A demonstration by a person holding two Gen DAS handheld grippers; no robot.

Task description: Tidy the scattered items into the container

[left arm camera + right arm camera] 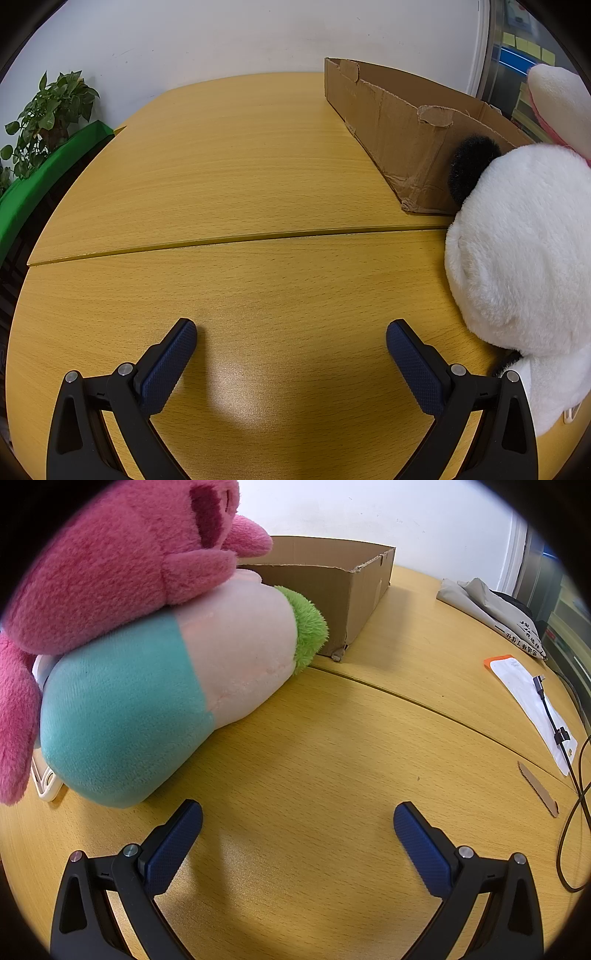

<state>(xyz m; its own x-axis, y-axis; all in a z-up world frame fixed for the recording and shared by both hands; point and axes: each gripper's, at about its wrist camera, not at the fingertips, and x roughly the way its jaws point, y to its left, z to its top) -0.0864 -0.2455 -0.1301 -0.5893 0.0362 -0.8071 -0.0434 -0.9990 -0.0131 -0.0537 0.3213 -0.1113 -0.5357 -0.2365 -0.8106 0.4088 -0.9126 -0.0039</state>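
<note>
A torn cardboard box (399,122) stands at the far right of the wooden table (229,177); it also shows in the right wrist view (332,579). A white plush with a black ear (524,251) lies right of my open, empty left gripper (291,336), close to its right finger. In the right wrist view a teal, pale pink and green plush (166,686) lies on the table with a pink plush (122,561) on top of it, both ahead-left of my open, empty right gripper (297,818).
A potted plant (48,118) and a green strip (44,181) sit beyond the table's left edge. A folded cloth bag (495,616), a white sheet on an orange pad (524,698), a dark cable (569,760) and a cardboard scrap (537,788) lie at the right.
</note>
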